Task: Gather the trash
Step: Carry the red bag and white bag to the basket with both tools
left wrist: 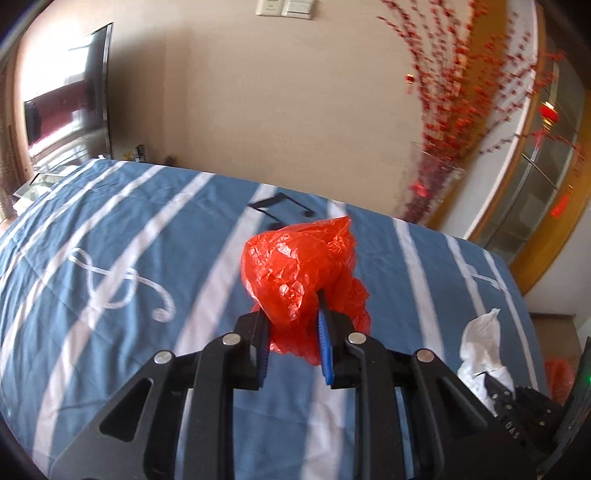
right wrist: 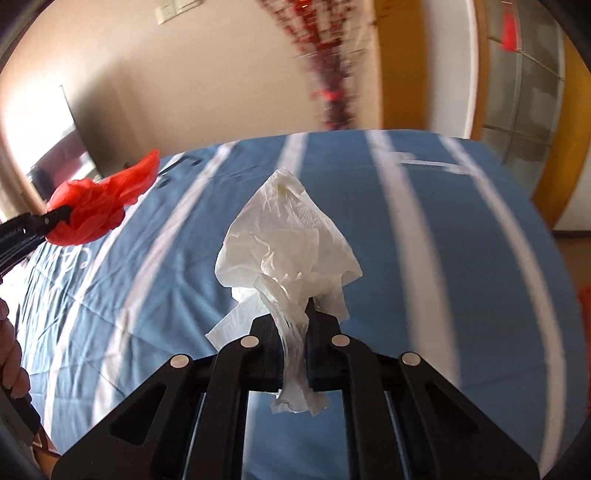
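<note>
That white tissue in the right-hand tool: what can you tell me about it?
The white tissue is thin, crumpled paper, bunched into a loose cone with creased folds. The right tool pinches its twisted lower part between black fingers; a ragged tail hangs out behind them. It is held above the blue striped bedsheet, seemingly lifted clear of it.

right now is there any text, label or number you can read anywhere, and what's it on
No readable words or numbers.
bedsheet: printed music notes and a treble clef only, no letters.
wall switch plates: any marking too small to read.
red lantern: blurred, unreadable.
red plastic bag and white tissue: no print visible.
</note>
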Action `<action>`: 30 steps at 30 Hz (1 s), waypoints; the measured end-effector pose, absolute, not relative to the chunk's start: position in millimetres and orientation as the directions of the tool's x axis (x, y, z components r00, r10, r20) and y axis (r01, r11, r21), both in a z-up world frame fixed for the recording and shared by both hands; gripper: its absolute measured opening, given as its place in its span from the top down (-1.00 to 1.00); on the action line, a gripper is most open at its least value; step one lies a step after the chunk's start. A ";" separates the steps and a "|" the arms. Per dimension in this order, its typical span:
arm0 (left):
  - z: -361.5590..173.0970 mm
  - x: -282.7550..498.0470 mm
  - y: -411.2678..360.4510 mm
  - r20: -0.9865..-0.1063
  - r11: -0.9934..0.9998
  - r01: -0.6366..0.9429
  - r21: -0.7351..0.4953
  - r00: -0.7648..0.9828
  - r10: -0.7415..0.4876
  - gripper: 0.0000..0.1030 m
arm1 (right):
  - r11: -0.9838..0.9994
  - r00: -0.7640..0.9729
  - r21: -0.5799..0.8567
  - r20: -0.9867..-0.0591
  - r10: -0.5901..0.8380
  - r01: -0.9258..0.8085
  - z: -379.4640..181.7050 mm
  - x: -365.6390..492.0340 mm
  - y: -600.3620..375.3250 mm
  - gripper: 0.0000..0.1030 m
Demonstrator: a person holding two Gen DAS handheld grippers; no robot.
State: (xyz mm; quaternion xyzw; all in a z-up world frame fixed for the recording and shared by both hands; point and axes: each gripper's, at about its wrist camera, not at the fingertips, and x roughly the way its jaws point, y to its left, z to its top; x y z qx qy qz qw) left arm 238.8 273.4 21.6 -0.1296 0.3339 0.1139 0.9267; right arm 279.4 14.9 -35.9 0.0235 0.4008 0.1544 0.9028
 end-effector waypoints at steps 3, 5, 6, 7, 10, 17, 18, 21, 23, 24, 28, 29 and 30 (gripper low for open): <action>21.6 240.6 248.1 -0.647 0.951 -0.255 -0.174 0.758 0.085 0.56 | 0.965 0.657 0.149 -0.708 0.258 -0.218 -29.2 268.9 -17.0 0.83; 21.6 242.0 229.6 -0.647 0.957 -0.224 -0.183 0.761 0.054 0.56 | 0.973 0.673 0.137 -0.703 0.229 -0.188 -25.0 261.4 -39.7 0.83; 22.0 242.4 217.7 -0.646 0.961 -0.204 -0.185 0.762 0.038 0.56 | 0.976 0.684 0.129 -0.698 0.213 -0.173 -22.5 257.1 -51.1 0.83; 22.5 242.8 205.7 -0.645 0.965 -0.185 -0.185 0.764 0.023 0.56 | 0.979 0.692 0.124 -0.694 0.201 -0.159 -20.3 253.4 -61.3 0.83; 24.0 243.1 177.2 -0.644 0.973 -0.139 -0.184 0.765 -0.013 0.56 | 0.984 0.708 0.128 -0.683 0.178 -0.123 -13.9 243.2 -88.0 0.83; 25.7 243.5 107.9 -0.645 0.983 -0.029 -0.182 0.758 -0.097 0.56 | 0.989 0.754 0.142 -0.645 0.127 -0.045 2.9 214.8 -150.9 0.83; 25.2 243.5 97.4 -0.646 0.983 -0.013 -0.181 0.755 -0.109 0.56 | 0.989 0.760 0.145 -0.638 0.121 -0.035 5.2 211.6 -157.2 0.83; 23.9 242.3 71.3 -0.650 0.984 0.027 -0.176 0.747 -0.137 0.56 | 0.988 0.780 0.157 -0.619 0.098 0.000 13.8 200.3 -183.9 0.83; 23.1 241.3 51.5 -0.653 0.983 0.058 -0.173 0.740 -0.159 0.56 | 0.984 0.787 0.175 -0.610 0.089 0.024 17.7 194.7 -200.7 0.83; 22.8 241.5 44.1 -0.654 0.983 0.071 -0.172 0.738 -0.168 0.56 | 0.981 0.790 0.191 -0.607 0.088 0.037 19.3 192.4 -209.6 0.83; 21.5 239.9 9.4 -0.657 0.977 0.125 -0.172 0.724 -0.208 0.56 | 0.969 0.803 0.233 -0.591 0.072 0.085 23.4 184.1 -240.6 0.83; 21.5 239.7 -0.5 -0.658 0.975 0.141 -0.174 0.720 -0.221 0.56 | 0.967 0.807 0.235 -0.587 0.060 0.099 24.3 181.7 -248.4 0.83; 21.6 239.4 -10.6 -0.658 0.972 0.157 -0.175 0.716 -0.234 0.56 | 0.965 0.810 0.237 -0.584 0.049 0.112 24.7 179.5 -255.9 0.83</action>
